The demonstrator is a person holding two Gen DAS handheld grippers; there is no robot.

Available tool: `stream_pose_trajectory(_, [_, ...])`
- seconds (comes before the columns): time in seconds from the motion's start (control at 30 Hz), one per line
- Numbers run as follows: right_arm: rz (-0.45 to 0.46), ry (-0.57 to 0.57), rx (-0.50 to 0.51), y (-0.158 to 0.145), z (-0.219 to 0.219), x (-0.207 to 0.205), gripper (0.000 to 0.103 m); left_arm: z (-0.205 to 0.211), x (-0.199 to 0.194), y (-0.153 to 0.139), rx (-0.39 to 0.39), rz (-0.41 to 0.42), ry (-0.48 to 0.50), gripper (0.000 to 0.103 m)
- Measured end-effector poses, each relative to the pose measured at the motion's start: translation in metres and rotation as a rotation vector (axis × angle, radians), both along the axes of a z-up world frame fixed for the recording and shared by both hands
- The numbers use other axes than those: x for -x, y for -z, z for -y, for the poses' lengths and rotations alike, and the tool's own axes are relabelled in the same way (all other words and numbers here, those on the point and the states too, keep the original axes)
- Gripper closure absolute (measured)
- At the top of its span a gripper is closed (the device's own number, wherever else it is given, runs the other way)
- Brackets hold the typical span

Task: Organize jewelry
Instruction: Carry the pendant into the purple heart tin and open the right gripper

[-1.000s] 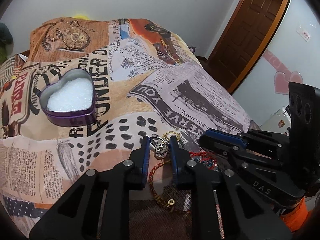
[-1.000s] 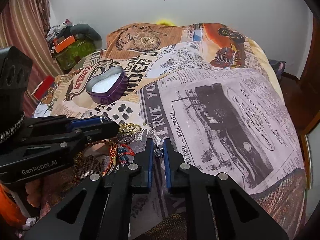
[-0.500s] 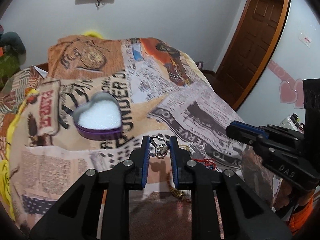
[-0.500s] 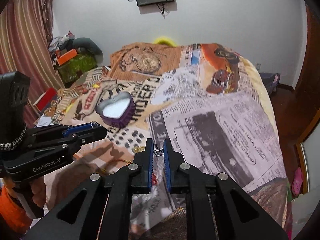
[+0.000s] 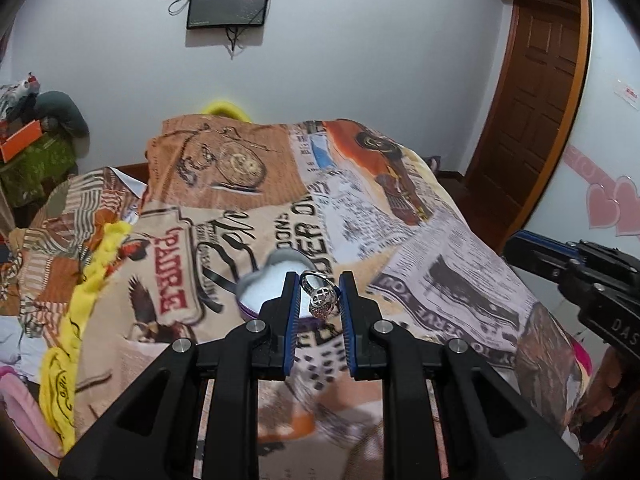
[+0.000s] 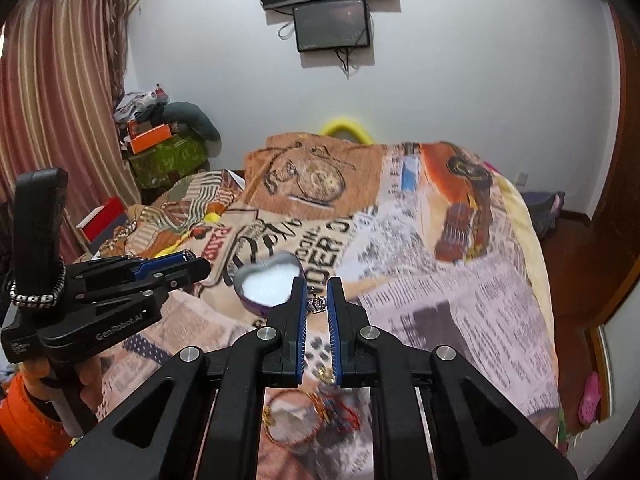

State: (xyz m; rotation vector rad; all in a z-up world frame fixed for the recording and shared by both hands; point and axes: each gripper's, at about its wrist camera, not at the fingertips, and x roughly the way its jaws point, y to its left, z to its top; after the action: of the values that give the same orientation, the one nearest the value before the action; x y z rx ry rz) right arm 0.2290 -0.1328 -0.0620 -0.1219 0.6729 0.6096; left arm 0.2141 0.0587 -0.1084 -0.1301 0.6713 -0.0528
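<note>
My left gripper (image 5: 319, 294) is shut on a large silver ring (image 5: 321, 300) and holds it in the air above the bed. My right gripper (image 6: 317, 300) is shut on a small silver crown ring (image 6: 318, 304), also lifted. A purple heart-shaped tin (image 5: 264, 286) with white lining lies open on the bedspread just beyond and left of both grippers; it also shows in the right wrist view (image 6: 269, 280). Bracelets and gold rings (image 6: 312, 412) lie on the bedspread below the right gripper. The left gripper shows in the right wrist view (image 6: 192, 266), and the right gripper in the left wrist view (image 5: 520, 246).
The bed carries a newspaper-print bedspread (image 5: 440, 272). A yellow blanket (image 5: 92, 280) lies along its left edge. Boxes and clutter (image 6: 160, 148) stand at the far left by the curtain. A wooden door (image 5: 532, 120) is at the right. A screen (image 6: 332, 26) hangs on the wall.
Both grippers have risen from the jewelry pile with their rings and tilted up. The heart tin now sits closer beyond the fingertips.
</note>
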Motion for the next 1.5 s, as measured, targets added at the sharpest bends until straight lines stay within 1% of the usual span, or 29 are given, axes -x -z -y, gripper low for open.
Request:
stream_pose_trajectory(0.2, [0.023, -0.023, 0.022, 0.0, -0.029, -0.011, 0.094, -0.012, -0.019, 0.005, -0.024, -0.006, -0.031, 0.084])
stream_pose_trajectory(0.33, [0.005, -0.039, 0.019, 0.007, -0.046, -0.027, 0.094, -0.016, -0.033, 0.017, -0.031, -0.03, -0.036, 0.084])
stream_pose_trajectory(0.47, [-0.054, -0.061, 0.02, 0.021, -0.06, -0.048, 0.094, -0.021, -0.048, 0.034, -0.026, -0.073, -0.026, 0.084])
stream_pose_trajectory(0.7, [-0.176, -0.099, 0.025, 0.047, -0.073, -0.08, 0.094, -0.035, -0.072, 0.059, 0.0, -0.147, 0.011, 0.084])
stream_pose_trajectory(0.9, [-0.271, -0.142, 0.033, 0.066, -0.08, -0.1, 0.094, -0.038, -0.086, 0.073, -0.023, -0.195, 0.039, 0.084])
stream_pose_trajectory(1.07, [-0.329, -0.183, 0.038, 0.077, -0.09, -0.107, 0.094, -0.039, -0.095, 0.083, -0.021, -0.221, 0.053, 0.084])
stream_pose_trajectory(1.23, [-0.387, -0.221, 0.04, 0.09, -0.099, -0.112, 0.094, -0.038, -0.097, 0.086, -0.021, -0.232, 0.061, 0.084])
stream_pose_trajectory(1.5, [-0.428, -0.232, 0.108, 0.109, -0.112, -0.117, 0.094, -0.04, -0.092, 0.092, -0.016, -0.257, 0.066, 0.083])
